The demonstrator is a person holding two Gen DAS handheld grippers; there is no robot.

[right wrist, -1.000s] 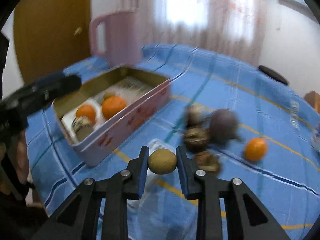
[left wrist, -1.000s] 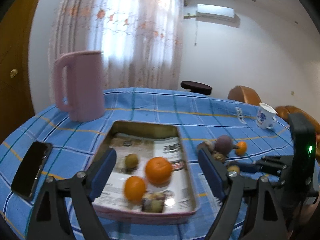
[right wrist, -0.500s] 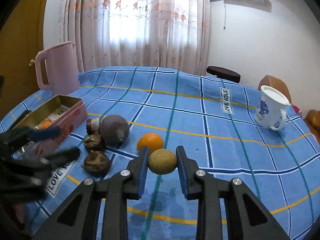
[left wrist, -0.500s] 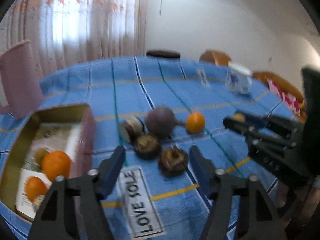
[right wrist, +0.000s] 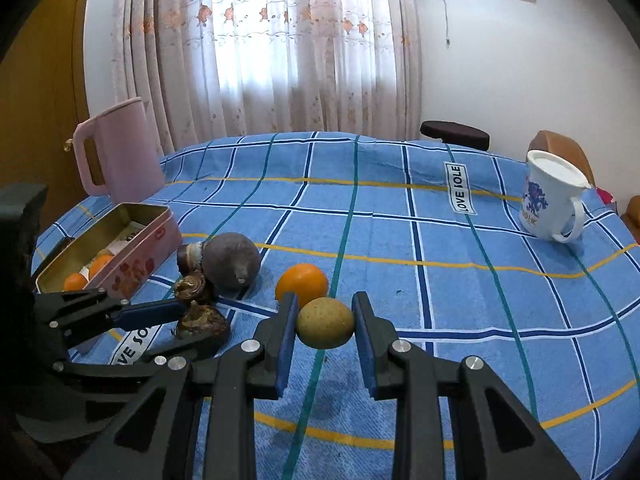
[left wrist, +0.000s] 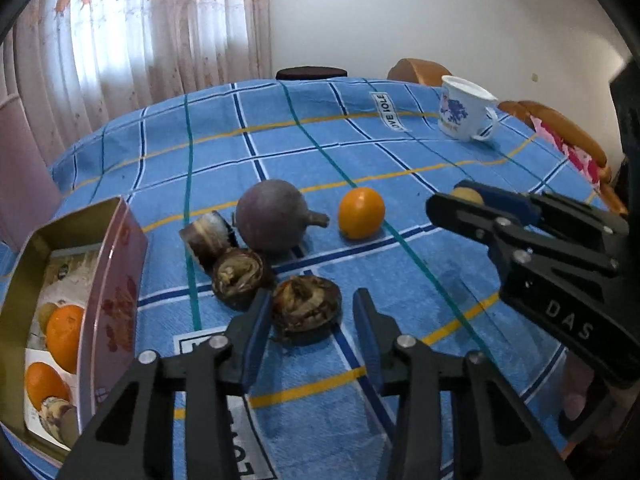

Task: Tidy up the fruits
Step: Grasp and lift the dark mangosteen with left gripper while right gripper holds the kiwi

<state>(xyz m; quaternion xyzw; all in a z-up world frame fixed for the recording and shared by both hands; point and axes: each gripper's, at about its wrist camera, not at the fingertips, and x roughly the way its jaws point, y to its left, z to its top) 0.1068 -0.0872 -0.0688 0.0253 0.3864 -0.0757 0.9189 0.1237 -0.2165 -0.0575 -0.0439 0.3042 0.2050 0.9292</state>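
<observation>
My left gripper (left wrist: 311,304) straddles a dark brown shrivelled fruit (left wrist: 306,310) lying on the blue checked cloth. Its jaws are closing: the left pad is at the fruit and a narrow gap shows at the right pad. My right gripper (right wrist: 325,320) is shut on a yellow-brown round fruit (right wrist: 325,323), held just above the cloth. Behind the brown fruit lie two more brown fruits (left wrist: 238,276), a purple round fruit (left wrist: 272,216) and an orange (left wrist: 361,212). A pink tin (left wrist: 116,280) at the left holds two oranges (left wrist: 64,338) and smaller fruits.
A pink jug (right wrist: 120,148) stands behind the tin at the far left. A white mug (right wrist: 552,200) sits at the far right of the table. Chair backs (left wrist: 418,70) and a dark stool (right wrist: 454,132) stand beyond the far edge.
My left gripper swung from over the tin to the loose fruits and narrowed around the front brown one. The right gripper carried its fruit away from the tin, then held still.
</observation>
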